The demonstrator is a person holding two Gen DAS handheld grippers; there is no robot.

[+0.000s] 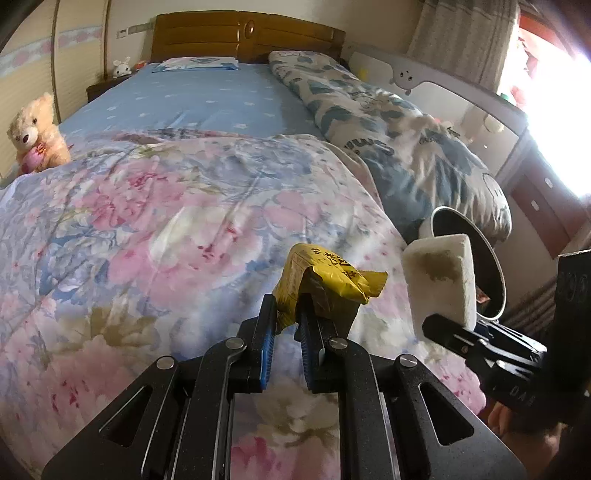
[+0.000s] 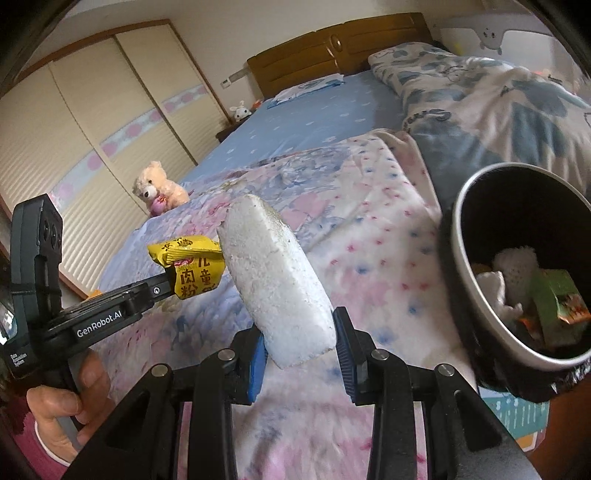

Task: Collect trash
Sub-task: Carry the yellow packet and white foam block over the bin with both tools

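Observation:
My left gripper (image 1: pixel 287 314) is shut on a yellow snack wrapper (image 1: pixel 325 280) and holds it above the floral quilt. The wrapper also shows in the right wrist view (image 2: pixel 192 266), left of the foam. My right gripper (image 2: pixel 300 339) is shut on a white foam block (image 2: pixel 273 280), which also shows in the left wrist view (image 1: pixel 439 280). A black trash bin (image 2: pixel 476 258) with a silver rim stands to the right of the foam, tilted toward me, with tissue and wrappers inside. In the left wrist view the bin (image 1: pixel 491 266) sits behind the foam.
A bed with a floral quilt (image 1: pixel 166 229) fills the view. A blue-patterned duvet (image 1: pixel 388 122) lies along its right side. A teddy bear (image 1: pixel 35 134) sits at the left edge. The wooden headboard (image 1: pixel 243 35) is at the far end; wardrobe doors (image 2: pixel 92 122) stand to the left.

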